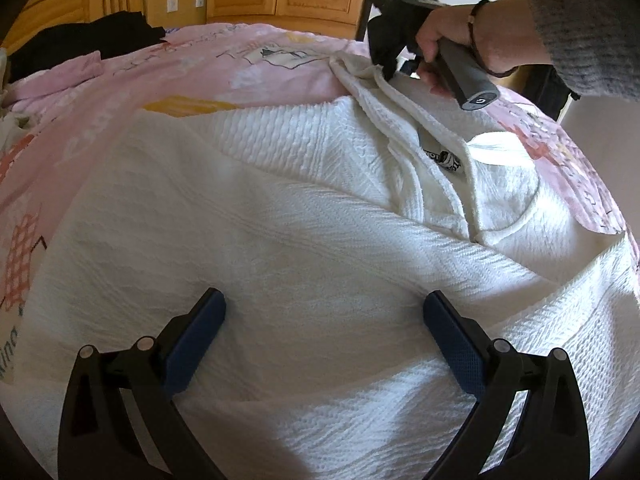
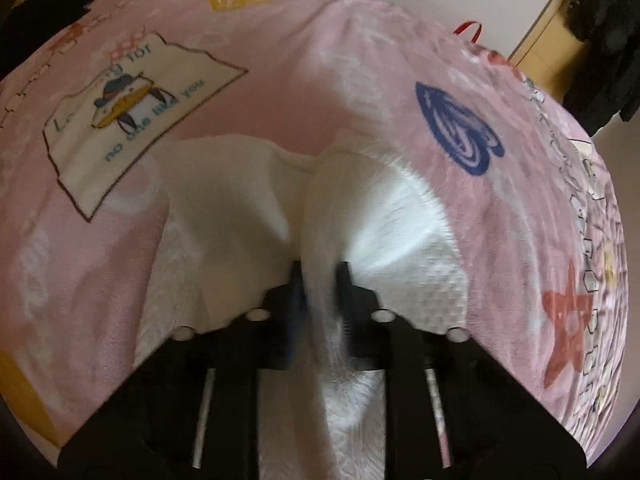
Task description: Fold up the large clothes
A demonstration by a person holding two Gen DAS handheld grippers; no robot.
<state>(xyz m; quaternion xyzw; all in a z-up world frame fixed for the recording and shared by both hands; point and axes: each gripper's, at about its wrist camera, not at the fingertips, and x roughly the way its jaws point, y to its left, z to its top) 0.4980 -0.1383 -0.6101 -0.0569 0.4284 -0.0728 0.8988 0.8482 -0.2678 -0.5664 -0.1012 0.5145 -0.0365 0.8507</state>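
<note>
A: Where is the garment now?

B: The white knitted garment (image 1: 320, 220) lies spread on the bed, over the pink bedspread (image 1: 200, 64). Its neck opening with the label (image 1: 444, 158) is at the far side, toward the right.

A: And the right gripper (image 2: 320, 280)?

B: Its jaws are together, clamped on a ridge of the white cloth at the far edge of the garment. In its own view the fabric passes straight between the two black fingers. The picture is blurred there, so I cannot tell how deep the cloth sits.

A: The left gripper (image 1: 324, 312)?

B: It hovers over the near part of the garment, jaws well apart, nothing between them. I cannot tell if the tips touch the cloth.

A: So what is the step?

B: I think the right hand (image 1: 444, 44) has taken a corner near the collar to begin a fold. To do it well, I would check that the pinch holds all the layers wanted, not only the top one. Then the left gripper should take a matching edge, so both lift evenly. The knit looks heavy and soft; lifted by one point, it will sag and twist.

A: Any risk?

B: The cloth may slip out, and the bedspread may come up with it.
</note>
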